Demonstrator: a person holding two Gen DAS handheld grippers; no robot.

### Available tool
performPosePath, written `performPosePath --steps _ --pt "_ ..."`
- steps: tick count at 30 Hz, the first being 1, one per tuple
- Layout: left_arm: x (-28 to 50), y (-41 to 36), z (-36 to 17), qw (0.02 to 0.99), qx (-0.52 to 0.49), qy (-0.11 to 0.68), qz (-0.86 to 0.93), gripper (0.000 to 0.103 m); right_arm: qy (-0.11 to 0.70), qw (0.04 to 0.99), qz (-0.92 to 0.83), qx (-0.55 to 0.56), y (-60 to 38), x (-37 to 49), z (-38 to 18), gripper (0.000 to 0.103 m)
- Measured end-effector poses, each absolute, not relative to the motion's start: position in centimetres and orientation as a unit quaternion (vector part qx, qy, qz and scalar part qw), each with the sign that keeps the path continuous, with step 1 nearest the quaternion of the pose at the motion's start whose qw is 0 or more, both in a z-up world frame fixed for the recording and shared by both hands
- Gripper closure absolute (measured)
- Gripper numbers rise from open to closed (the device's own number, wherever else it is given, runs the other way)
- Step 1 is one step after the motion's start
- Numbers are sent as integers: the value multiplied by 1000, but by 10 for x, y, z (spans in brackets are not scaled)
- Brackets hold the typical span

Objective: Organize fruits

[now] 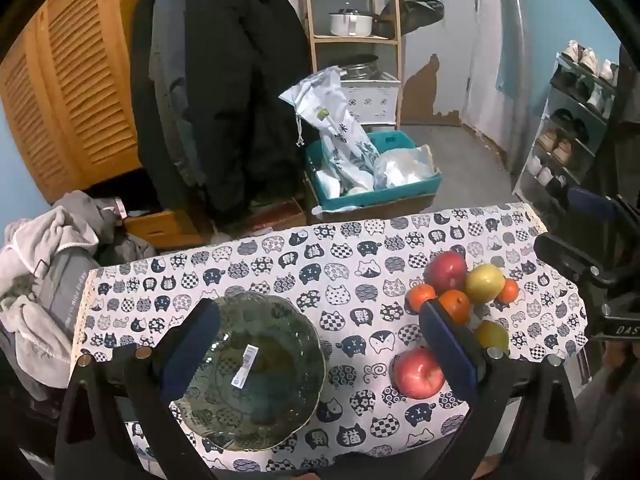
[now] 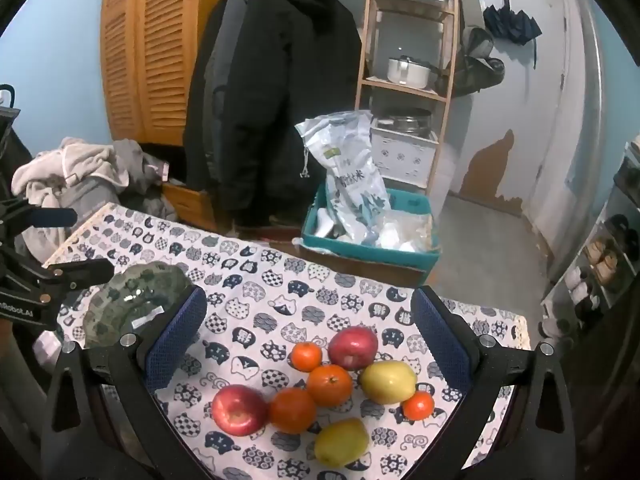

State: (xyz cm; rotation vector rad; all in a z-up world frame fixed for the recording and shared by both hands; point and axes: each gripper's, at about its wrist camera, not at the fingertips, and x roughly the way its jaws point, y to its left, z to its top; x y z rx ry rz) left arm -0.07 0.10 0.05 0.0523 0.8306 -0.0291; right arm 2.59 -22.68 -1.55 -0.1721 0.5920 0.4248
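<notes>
**Left wrist view: both grippers spread wide over a table of loose fruit**

Left wrist view looks down on a table covered by a cat-print cloth (image 1: 280,264). The left gripper (image 1: 316,334) hangs above it with its jaws spread wide and nothing between the pads. Under its left finger sits a green glass plate (image 1: 276,364) near the front edge of the table, empty of fruit and bearing a small white label (image 1: 245,366).

All the fruit lies in one loose cluster toward the table's right edge, well apart from the plate. In the right wrist view the right gripper (image 2: 308,322) hovers over this cluster, jaws likewise wide apart and gripping nothing. Between and just below its fingers lie two red apples, one at the back (image 2: 353,347) and one at the front left (image 2: 239,409); four oranges, two larger ones (image 2: 329,385) (image 2: 293,410) touching each other in the middle, a smaller one (image 2: 306,356) at the back and the smallest (image 2: 418,405) on the right; and two yellow-green pears, one on the right (image 2: 387,382) and one nearest the front edge (image 2: 341,442).

Beyond the table's far edge stand a teal bin (image 2: 424,258) with bags in it, a hanging dark coat (image 2: 272,92) and a wooden shelf (image 2: 400,88) with a pot.
</notes>
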Motion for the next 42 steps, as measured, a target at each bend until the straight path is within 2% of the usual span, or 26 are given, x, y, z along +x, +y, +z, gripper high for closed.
performPosePath --steps 42 --pt "-4 -2 -4 915 19 401 -34 2 306 924 216 -75 -225 27 -25 3"
